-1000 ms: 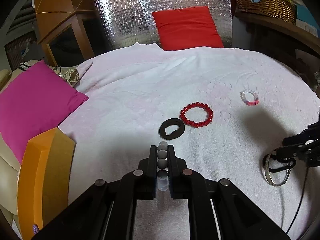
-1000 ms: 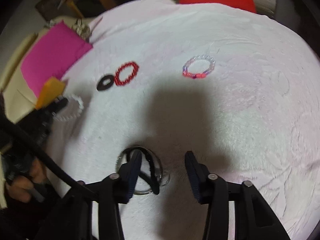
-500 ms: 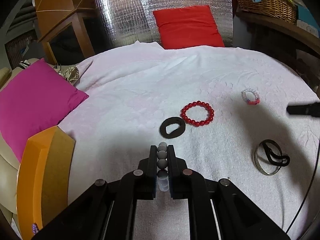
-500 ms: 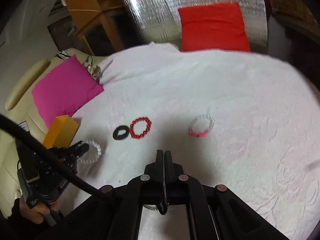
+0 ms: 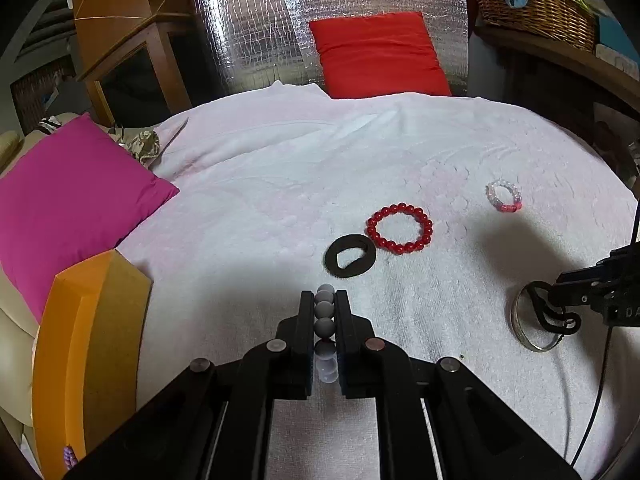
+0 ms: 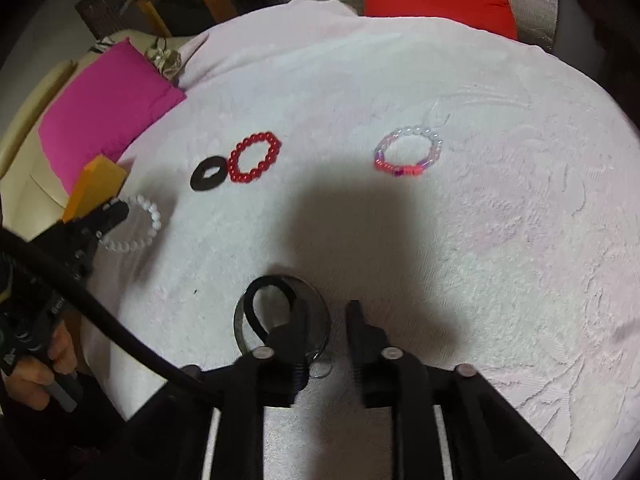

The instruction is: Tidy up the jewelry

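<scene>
My left gripper [image 5: 325,308] is shut on a white beaded bracelet [image 5: 325,320], held edge-on above the white towel; in the right wrist view the bracelet [image 6: 136,224] hangs from the left gripper [image 6: 116,210]. My right gripper [image 6: 324,316] is open over a silver bangle [image 6: 320,312] with a black band [image 6: 260,312] inside it; its left finger sits on the bangle. In the left wrist view the bangle [image 5: 528,340] lies by the right gripper [image 5: 560,284]. A red bead bracelet [image 5: 400,229], a black ring [image 5: 350,256] and a pink-clear bracelet [image 5: 504,196] lie on the towel.
An orange box [image 5: 88,352] stands at the left edge beside a magenta cushion [image 5: 68,200]. A red cushion [image 5: 376,54] leans on foil at the back. A wicker basket [image 5: 532,4] sits on a shelf at the right. The white towel [image 5: 280,184] covers the surface.
My right gripper was shut and raised half a second ago; it has come down to the bangle and opened. The left gripper stayed still with the white bracelet.
</scene>
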Demonstrator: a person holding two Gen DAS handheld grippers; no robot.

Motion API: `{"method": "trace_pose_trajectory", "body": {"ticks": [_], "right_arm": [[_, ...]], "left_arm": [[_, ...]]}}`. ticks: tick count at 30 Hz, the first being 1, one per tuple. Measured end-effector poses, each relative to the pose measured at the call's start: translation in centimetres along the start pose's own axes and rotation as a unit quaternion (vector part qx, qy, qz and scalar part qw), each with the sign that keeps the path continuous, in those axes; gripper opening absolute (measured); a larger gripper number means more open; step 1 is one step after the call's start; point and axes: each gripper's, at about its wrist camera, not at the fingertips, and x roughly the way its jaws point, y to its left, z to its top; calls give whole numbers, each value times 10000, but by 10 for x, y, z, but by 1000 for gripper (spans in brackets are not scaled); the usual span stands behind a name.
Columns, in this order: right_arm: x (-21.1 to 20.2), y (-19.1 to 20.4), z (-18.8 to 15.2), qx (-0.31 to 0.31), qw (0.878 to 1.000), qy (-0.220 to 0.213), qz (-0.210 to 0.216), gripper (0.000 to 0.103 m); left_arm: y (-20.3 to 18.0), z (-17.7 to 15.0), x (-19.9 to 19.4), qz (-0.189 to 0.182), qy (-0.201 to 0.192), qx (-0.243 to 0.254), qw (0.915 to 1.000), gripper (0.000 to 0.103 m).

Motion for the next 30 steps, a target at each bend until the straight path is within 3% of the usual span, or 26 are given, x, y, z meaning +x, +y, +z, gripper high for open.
{"method": "trace_pose_trajectory", "body": {"ticks": [6,9,13,19,24,26,28,30], "right_arm": [[9,12,0,-386,9977,-66,-547,22],[10,26,0,-688,9938,-134,-860,7],[-17,40,2,-953,9841,-845,-1237,4],[-83,24,5,-336,9729,-2164,-741,4],[-106,7,1,75,9623,-2666,-527,4],[-120,7,-4,87,9540,-2988,-216,4],[-130,21,-8,-228,9427,-3274,-590,4],[-131,28,-11,-352,9354,-3450,-688,4]], "left_arm": [[1,0,1,-8,20,-14,10000,10],[2,0,1,-4,28,-26,10000,10],[2,1,1,-4,27,-48,10000,10],[-1,0,1,-6,42,-19,10000,10],[-2,1,0,-21,27,-23,10000,10],[-3,1,-1,-31,17,-14,10000,10],[-4,1,0,-32,20,-10,10000,10],[-4,1,0,-43,27,-7,10000,10]]}}
